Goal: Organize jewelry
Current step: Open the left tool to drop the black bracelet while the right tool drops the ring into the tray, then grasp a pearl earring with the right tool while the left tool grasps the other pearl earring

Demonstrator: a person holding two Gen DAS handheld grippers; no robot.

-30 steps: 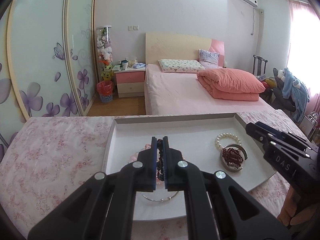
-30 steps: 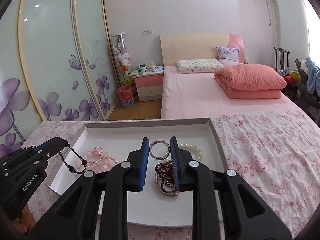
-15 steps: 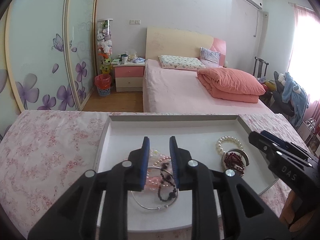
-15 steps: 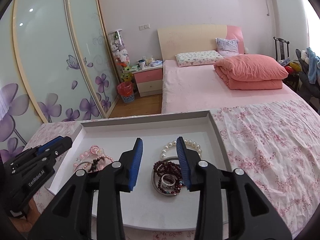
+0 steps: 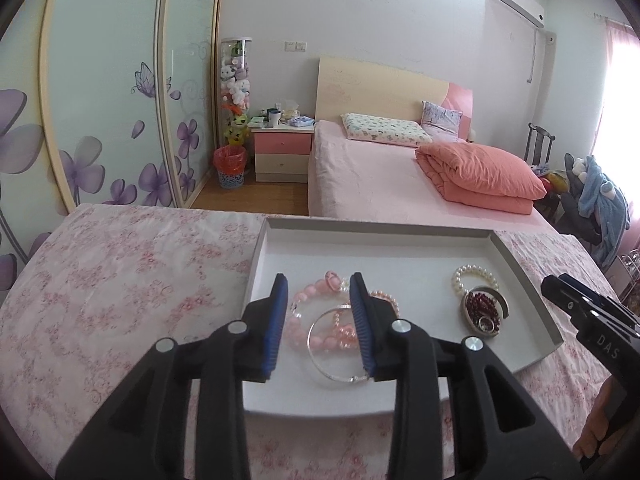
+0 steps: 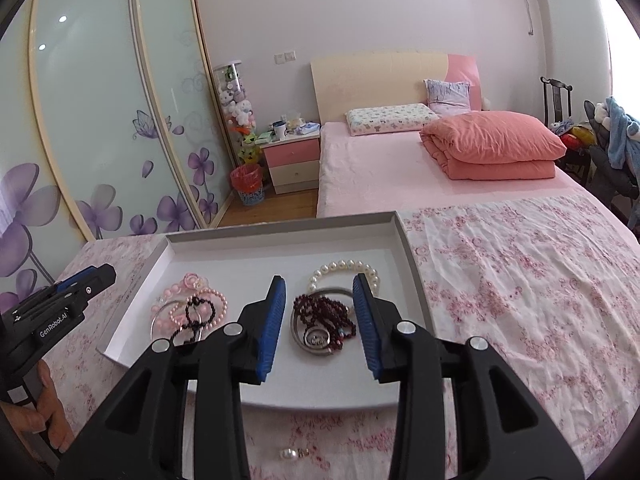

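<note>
A shallow white tray (image 5: pixel 376 228) (image 6: pixel 280 232) lies on the flowered cloth. My left gripper (image 5: pixel 318 280) hovers over its left part with jaws opening and nothing pressed between the pads. Beneath it lie a pink bead bracelet (image 5: pixel 304 312) and a thin silver bangle (image 5: pixel 340 364). A black bead string (image 6: pixel 196 316) rests on that pink pile. My right gripper (image 6: pixel 319 280) stands open above the dark red beads (image 6: pixel 324 316), which lie in a silver bangle (image 6: pixel 296 330). A pearl bracelet (image 6: pixel 344 268) lies just beyond them.
A small pearl pendant (image 6: pixel 290 454) lies on the cloth in front of the tray. A hand (image 6: pixel 44 400) holds the left tool. Behind the table are a pink bed (image 5: pixel 380 184), a nightstand (image 5: pixel 282 152) and sliding wardrobe doors (image 5: pixel 100 100).
The left gripper let go of the black bead string, which now lies in the tray, and its jaws spread. The right jaws widened and drew back from the dark red beads.
</note>
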